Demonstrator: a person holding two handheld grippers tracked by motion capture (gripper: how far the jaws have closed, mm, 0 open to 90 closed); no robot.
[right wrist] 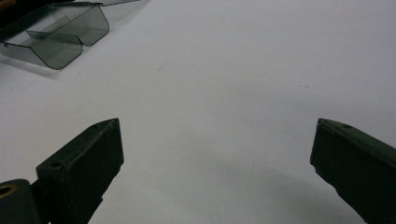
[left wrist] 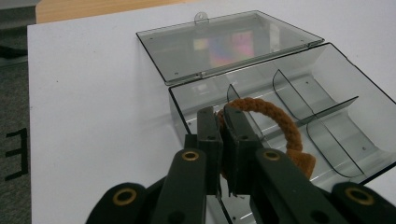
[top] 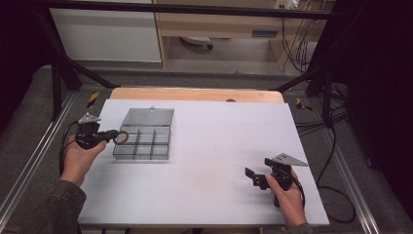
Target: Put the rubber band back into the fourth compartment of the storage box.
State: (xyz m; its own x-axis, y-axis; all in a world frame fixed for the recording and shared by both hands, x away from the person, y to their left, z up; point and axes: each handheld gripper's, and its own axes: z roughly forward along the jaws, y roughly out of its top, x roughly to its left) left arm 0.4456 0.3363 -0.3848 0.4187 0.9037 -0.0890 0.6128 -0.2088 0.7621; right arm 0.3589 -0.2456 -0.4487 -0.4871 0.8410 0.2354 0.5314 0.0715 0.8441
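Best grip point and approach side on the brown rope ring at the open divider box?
Grip across the cord of the brown rope ring at its near arc, coming from the box's open left edge, as the left gripper does: jaws shut on the thin cord, ring upright over the end compartment.

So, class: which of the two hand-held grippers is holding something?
The left hand-held gripper: its jaws pinch a brown braided ring over the open compartment box. The right hand-held gripper stands open and empty.

Glossy smoked-plastic box (left wrist: 299, 93), rough braided cloth ring (left wrist: 275, 116), matt white tabletop (top: 219, 146)
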